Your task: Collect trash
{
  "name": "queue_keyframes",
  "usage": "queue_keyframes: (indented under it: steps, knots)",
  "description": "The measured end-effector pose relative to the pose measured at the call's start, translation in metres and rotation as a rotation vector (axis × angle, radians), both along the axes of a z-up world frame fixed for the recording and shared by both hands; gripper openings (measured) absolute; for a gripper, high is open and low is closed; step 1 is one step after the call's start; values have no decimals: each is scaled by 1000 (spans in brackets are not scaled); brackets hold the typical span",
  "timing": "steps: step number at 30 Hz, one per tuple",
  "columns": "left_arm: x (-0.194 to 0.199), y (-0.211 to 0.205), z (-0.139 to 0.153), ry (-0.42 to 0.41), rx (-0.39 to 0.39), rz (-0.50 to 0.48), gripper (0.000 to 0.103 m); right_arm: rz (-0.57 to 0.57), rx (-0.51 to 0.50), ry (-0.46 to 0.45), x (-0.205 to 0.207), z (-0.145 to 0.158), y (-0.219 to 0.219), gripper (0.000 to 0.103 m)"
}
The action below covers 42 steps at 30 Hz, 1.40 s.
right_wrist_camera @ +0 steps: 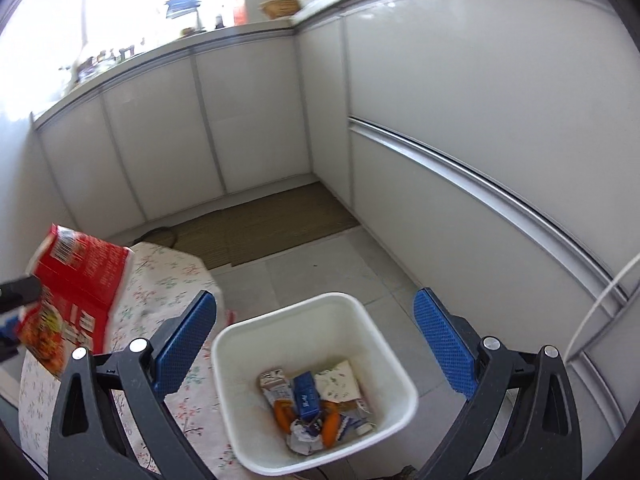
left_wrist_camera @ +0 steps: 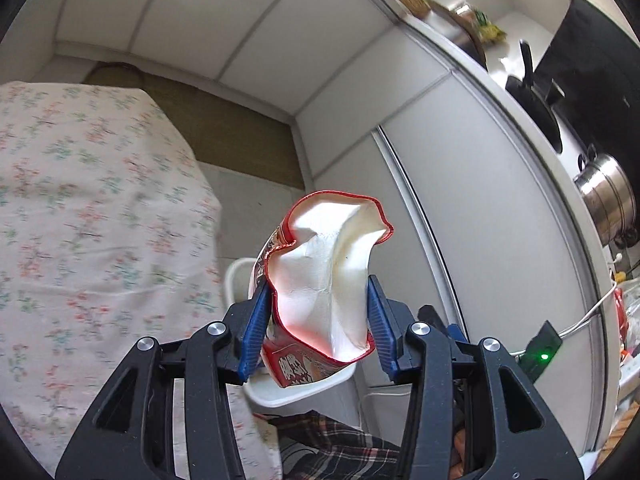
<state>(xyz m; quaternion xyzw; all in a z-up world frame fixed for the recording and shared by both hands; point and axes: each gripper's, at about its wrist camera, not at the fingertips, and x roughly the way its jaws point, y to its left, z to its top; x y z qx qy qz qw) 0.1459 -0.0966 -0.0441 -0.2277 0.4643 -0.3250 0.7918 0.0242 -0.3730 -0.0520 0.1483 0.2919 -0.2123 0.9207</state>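
Note:
My left gripper (left_wrist_camera: 316,320) is shut on a crumpled red paper carton (left_wrist_camera: 324,280) with a white inside, held in the air above the white trash bin (left_wrist_camera: 288,398). The same carton shows in the right wrist view (right_wrist_camera: 76,280) at the left, over the tablecloth. My right gripper (right_wrist_camera: 316,344) is open and empty, hovering above the white bin (right_wrist_camera: 384,344). The bin stands on the floor and holds several pieces of trash (right_wrist_camera: 312,404): small cartons, wrappers, orange bits.
A table with a flowered cloth (left_wrist_camera: 80,220) stands left of the bin. White kitchen cabinets (right_wrist_camera: 480,160) run behind and to the right. A brown mat (right_wrist_camera: 272,220) lies on the tiled floor. Pots (left_wrist_camera: 608,196) sit on the counter.

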Motion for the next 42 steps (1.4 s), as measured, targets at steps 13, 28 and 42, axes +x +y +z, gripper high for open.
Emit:
queue_keyframes:
  steps: [13, 28, 42]
  knots:
    - [1, -118, -41, -48, 188, -128, 53, -193, -27, -13, -29, 3, -61, 96]
    - [-78, -86, 24, -621, 530, 240, 96, -146, -159, -89, -51, 39, -13, 96]
    - [-106, -48, 24, -537, 485, 290, 96, -26, -83, -141, -72, 36, 23, 96]
